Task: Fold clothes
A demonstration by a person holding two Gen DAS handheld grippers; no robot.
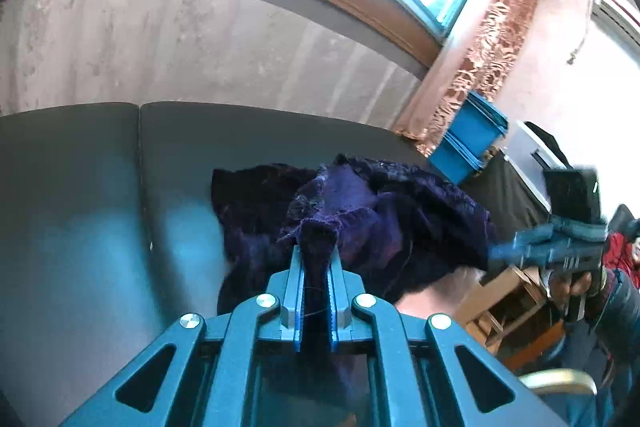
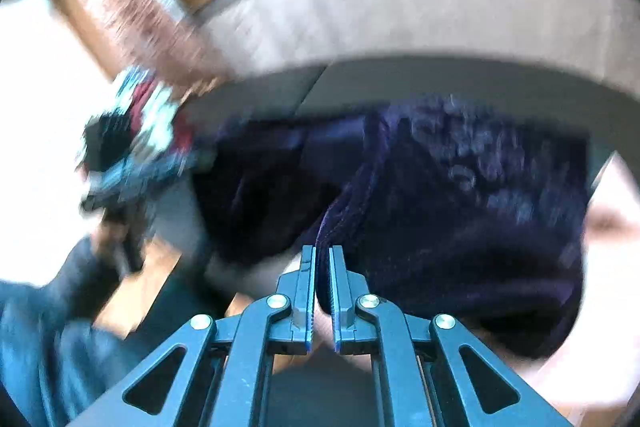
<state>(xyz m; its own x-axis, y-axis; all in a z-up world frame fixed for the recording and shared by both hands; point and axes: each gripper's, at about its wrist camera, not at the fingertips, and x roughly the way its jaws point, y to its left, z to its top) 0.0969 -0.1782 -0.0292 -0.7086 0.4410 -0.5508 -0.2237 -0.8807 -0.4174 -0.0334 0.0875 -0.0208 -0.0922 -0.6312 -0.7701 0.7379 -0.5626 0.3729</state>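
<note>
Gripping purple knit garment (image 1: pixel 384 211), left tongs (image 1: pixel 316 255), right tongs (image 2: pixel 322 255) clamped too

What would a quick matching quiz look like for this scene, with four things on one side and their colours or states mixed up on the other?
Things:
1. garment
2. crate
3. left gripper
4. curtain

Descriptions:
A. bright blue, beside the curtain
B. patterned, reddish brown
C. dark purple, bunched up
D. shut on cloth

Pairs: 1-C, 2-A, 3-D, 4-B
</note>
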